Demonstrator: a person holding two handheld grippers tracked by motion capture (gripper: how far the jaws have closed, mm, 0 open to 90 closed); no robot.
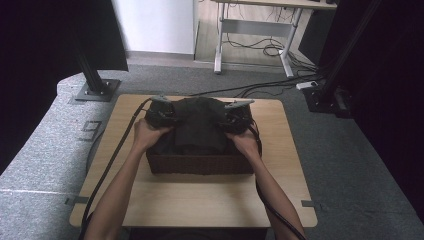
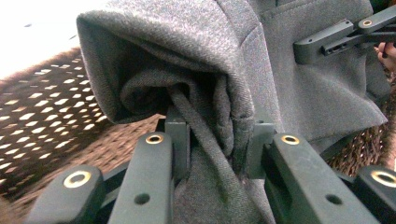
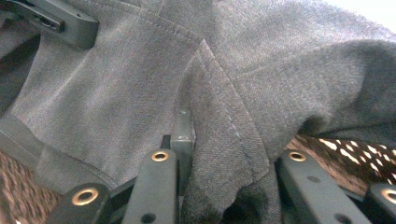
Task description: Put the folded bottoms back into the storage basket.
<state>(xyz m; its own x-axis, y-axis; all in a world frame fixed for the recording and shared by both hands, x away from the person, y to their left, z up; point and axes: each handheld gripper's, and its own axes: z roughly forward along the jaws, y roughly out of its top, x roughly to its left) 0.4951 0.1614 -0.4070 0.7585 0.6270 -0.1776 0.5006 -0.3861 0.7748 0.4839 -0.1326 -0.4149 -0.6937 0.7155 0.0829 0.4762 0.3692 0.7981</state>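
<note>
Two grips on one folded garment, low over the basket

Both grippers clenched on cloth: left gripper [image 2: 212,135] pinching a rolled fold of the grey garment [image 2: 299,93], right gripper [image 3: 219,154] biting a seamed fold of the same fabric. Seen from above, left gripper [image 1: 161,114] at the garment's [image 1: 199,125] left edge, right gripper [image 1: 235,117] at its right edge, the bundle stretched between them.

Best handled by keeping both hands level and equally spaced, so the fold neither sags nor pulls taut. Worth lowering straight down, inside the basket's [image 1: 200,164] walls, with no dragging across the woven rim. Release probably only once the bundle's underside rests on the basket floor; both sides together, to avoid one end flopping out. Jaws to be drawn outward sideways afterwards, clear of loose cloth.

Garment sitting over the middle of the basket, apparently partly within it, spanning nearly wall to wall. Basket itself around the centre of the wooden table [image 1: 200,200], slightly toward the far edge, near edge bare.
</note>
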